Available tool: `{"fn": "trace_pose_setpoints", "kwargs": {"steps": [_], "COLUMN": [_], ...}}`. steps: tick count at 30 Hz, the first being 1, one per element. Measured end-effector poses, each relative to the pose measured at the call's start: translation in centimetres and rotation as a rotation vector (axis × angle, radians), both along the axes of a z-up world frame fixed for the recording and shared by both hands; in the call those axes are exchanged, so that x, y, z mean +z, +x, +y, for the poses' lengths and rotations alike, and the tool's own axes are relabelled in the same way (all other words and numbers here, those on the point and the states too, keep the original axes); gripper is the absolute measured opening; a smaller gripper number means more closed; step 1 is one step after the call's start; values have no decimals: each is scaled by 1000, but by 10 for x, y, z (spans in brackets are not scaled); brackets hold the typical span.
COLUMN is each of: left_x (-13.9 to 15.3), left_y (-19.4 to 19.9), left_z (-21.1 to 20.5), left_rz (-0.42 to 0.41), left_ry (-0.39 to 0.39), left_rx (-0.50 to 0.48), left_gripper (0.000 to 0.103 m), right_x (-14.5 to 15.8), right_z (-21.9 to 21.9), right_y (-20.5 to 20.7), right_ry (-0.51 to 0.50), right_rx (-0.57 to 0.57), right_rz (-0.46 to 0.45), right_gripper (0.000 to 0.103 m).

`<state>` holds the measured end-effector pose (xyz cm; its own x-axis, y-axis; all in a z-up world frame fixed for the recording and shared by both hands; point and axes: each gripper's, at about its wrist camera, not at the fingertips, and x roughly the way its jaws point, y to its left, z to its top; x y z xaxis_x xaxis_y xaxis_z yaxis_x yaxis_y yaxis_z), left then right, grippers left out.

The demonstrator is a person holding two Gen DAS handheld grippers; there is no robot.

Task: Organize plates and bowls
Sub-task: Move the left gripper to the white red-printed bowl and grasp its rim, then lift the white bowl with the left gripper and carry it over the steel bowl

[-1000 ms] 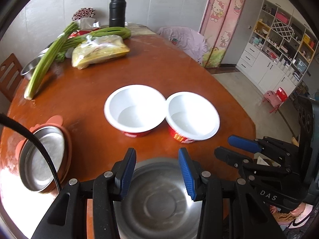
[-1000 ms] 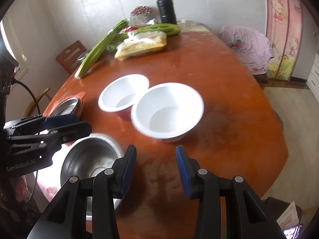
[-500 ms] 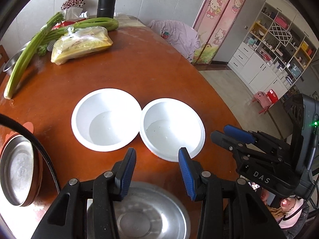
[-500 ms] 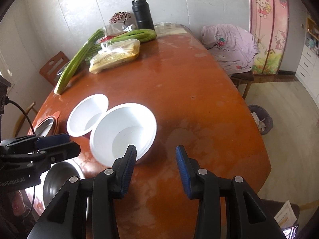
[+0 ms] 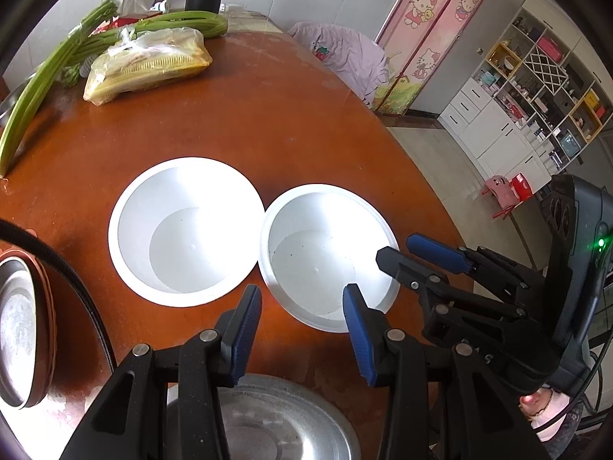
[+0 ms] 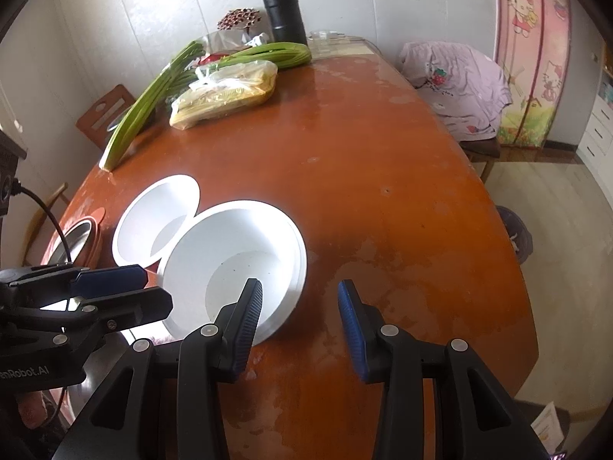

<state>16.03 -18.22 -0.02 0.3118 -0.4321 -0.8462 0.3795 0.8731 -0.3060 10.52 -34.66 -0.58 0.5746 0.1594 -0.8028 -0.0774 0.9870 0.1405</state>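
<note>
- Two round white plastic bowls sit side by side near the front edge of the oval reddish-brown wooden table (image 6: 383, 161), their rims touching: the left white bowl (image 5: 186, 230) and the right white bowl (image 5: 325, 255), both upright and empty.
- The left gripper (image 5: 302, 329), black with blue finger pads, has its jaws spread apart with nothing between them; it hangs over the near edge of the table, its right fingertip just over the near rim of the right white bowl, and I cannot tell whether it touches.
- The right gripper (image 6: 300, 326), of the same make, also stands parted and holds nothing; its left fingertip overlaps the near rim of the right white bowl, its right fingertip is over bare table.
- Seen from the left wrist, the right gripper's fingers (image 5: 436, 255) reach in over the right side of that same bowl.
- A shiny round steel plate (image 5: 264, 421) lies under the left gripper at the table's front edge.
- Further left, a steel dish nested in an orange-brown plate (image 5: 23, 337) rests near the table edge, with a black cable (image 5: 69, 276) crossing in front of it.
- At the far end lie long green stalks (image 6: 153, 96), a clear bag of yellow food (image 6: 226, 92) and a black flask (image 6: 283, 9).
- A chair draped with a lilac cloth (image 6: 459, 84) stands at the table's right side.
</note>
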Motion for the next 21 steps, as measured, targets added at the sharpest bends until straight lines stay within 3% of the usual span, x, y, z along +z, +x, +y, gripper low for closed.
{"fn": "trace_pose_setpoints", "kwargs": {"steps": [8,21], "left_x": [-6,-11], "left_y": [9,16], "left_z": [-3,-5], "left_rz": [16,17], "left_ry": [-1,23], "left_rx": [2,3], "left_gripper": [44,40], "right_x": [-8,-14], "right_z": [11,23], "right_y": [9,8], "right_ry": [-31,10], "right_rx": [36,96], "right_rz": [15,34], "right_gripper": [42,41]}}
